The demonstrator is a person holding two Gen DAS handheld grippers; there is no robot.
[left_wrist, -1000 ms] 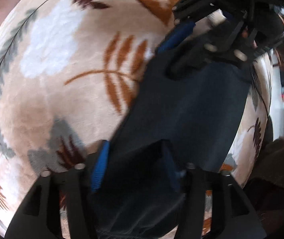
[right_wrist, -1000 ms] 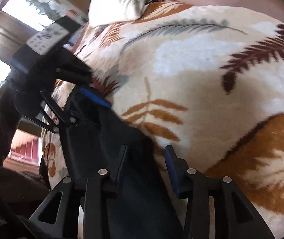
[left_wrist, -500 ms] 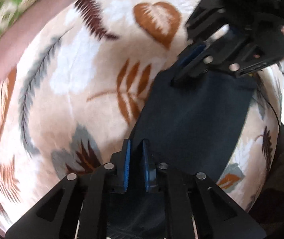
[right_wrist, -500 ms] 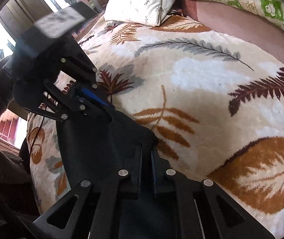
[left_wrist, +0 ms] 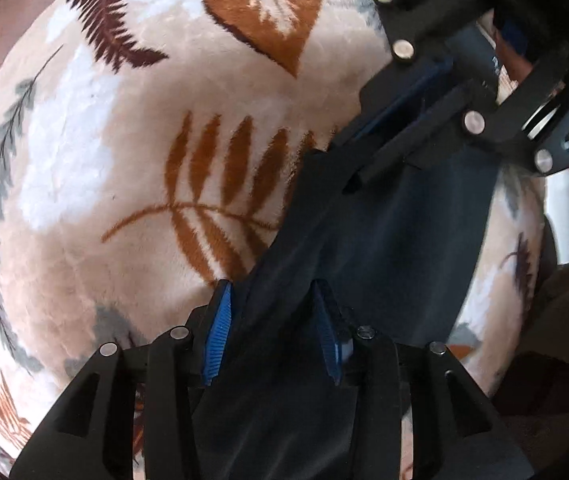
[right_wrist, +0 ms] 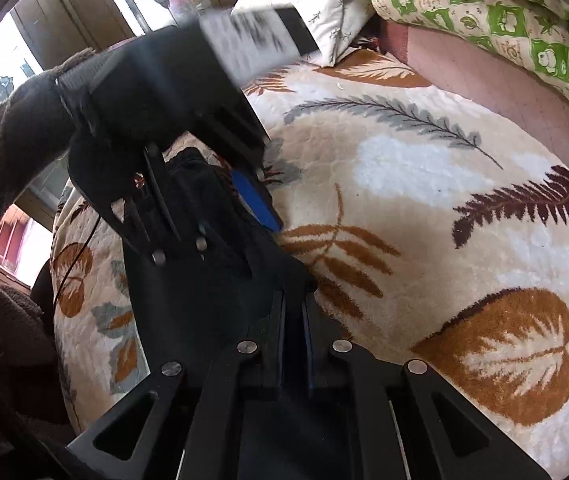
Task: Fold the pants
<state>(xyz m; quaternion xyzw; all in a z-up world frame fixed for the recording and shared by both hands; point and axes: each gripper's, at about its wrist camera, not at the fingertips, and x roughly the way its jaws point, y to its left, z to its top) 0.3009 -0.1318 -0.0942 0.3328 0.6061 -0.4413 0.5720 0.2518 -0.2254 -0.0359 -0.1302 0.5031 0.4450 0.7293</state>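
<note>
The dark navy fabric pants (left_wrist: 396,232) lie on the plush leaf-patterned blanket (left_wrist: 84,184), toward 4 o'clock. The right gripper (right_wrist: 293,320) is clamped on one edge; the left gripper (left_wrist: 272,328) is opening with cloth between its jaws. That corner may slip loose, skewing the fold

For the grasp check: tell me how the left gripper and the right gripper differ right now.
The left gripper has its blue pads apart and its jaws are opening, with dark pants cloth running between them; the right gripper is pinched shut on the pants. The left points down at the blanket; the right slants across it. Both are black with blue pads.
</note>
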